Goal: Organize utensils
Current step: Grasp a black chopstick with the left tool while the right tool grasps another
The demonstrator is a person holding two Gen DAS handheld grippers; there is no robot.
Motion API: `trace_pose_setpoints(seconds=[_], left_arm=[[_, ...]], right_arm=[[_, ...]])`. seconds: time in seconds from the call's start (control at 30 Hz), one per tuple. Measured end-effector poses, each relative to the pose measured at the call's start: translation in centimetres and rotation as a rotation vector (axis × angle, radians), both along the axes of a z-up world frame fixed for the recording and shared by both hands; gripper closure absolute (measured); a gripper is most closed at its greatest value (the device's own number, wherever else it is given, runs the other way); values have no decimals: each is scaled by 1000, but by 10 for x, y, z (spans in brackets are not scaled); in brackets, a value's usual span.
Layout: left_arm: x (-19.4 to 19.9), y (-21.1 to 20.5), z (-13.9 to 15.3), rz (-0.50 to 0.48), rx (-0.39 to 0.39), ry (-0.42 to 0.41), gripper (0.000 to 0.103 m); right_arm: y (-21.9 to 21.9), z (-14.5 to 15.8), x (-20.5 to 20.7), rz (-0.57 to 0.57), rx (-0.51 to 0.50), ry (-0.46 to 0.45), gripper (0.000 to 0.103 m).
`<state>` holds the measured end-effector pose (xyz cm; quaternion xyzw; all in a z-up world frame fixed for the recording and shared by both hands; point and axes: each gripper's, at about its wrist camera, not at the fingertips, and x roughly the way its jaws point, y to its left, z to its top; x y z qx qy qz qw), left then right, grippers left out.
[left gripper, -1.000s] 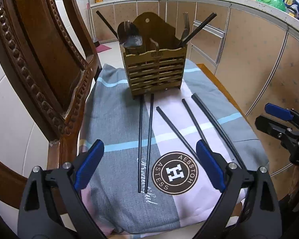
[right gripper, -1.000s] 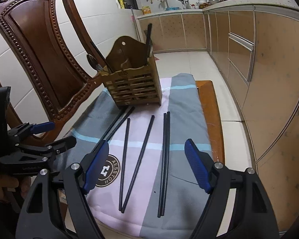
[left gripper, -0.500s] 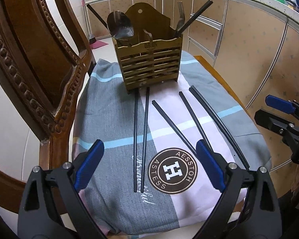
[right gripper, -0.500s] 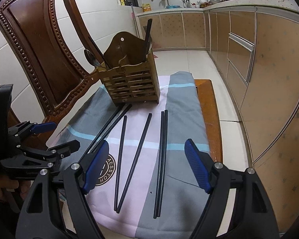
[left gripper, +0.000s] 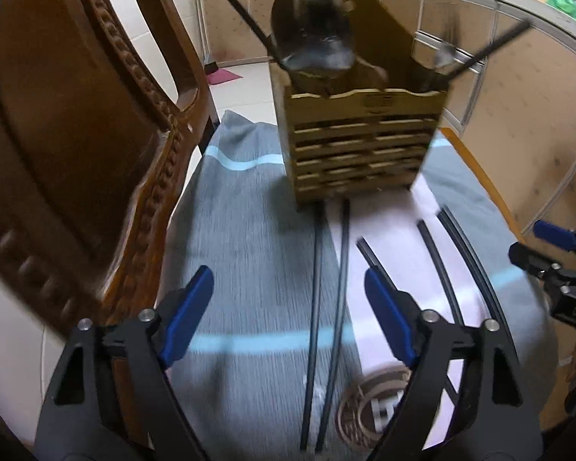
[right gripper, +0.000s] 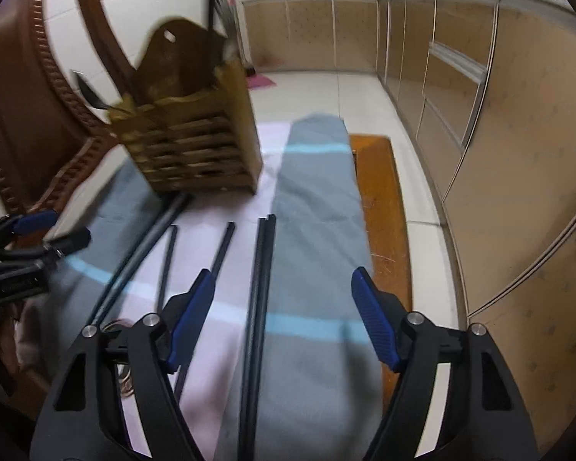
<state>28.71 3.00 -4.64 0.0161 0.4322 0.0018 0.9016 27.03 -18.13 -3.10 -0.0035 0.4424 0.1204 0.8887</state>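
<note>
A slatted wooden utensil holder stands at the far end of a cloth-covered table, with a dark spoon, a fork and black chopsticks in it. Several black chopsticks lie on the cloth. My left gripper is open and empty, low over the left pair of chopsticks. My right gripper is open and empty over the right pair of chopsticks. Two single chopsticks lie between the pairs. Each gripper shows at the edge of the other's view.
A grey, pink and blue striped cloth covers the small wooden table. A carved wooden chair stands close on the left. Kitchen cabinets run along the right and back.
Both grippers have moved forward and lower toward the chopsticks and the holder, which now looks larger. Both stay open and empty. The chopsticks have not moved.
</note>
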Motion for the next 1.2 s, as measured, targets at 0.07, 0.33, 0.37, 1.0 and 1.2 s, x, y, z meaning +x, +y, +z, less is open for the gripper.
trace_pose_setpoints(seconds=[0.07, 0.33, 0.37, 1.0, 1.2], left_arm=[[12, 0, -7, 3, -10, 21, 34], [58, 1, -43, -1, -3, 98, 49], [61, 2, -46, 1, -5, 101, 49], [47, 5, -59, -48, -33, 153, 87], [13, -1, -60, -34, 1, 174, 97]], right_arm=[[8, -11, 20, 20, -37, 11, 46], [16, -36, 61, 31, -47, 64, 59], [18, -37, 63, 35, -45, 65, 59], [29, -42, 61, 68, -114, 90, 66], [24, -41, 58, 73, -107, 96, 66]])
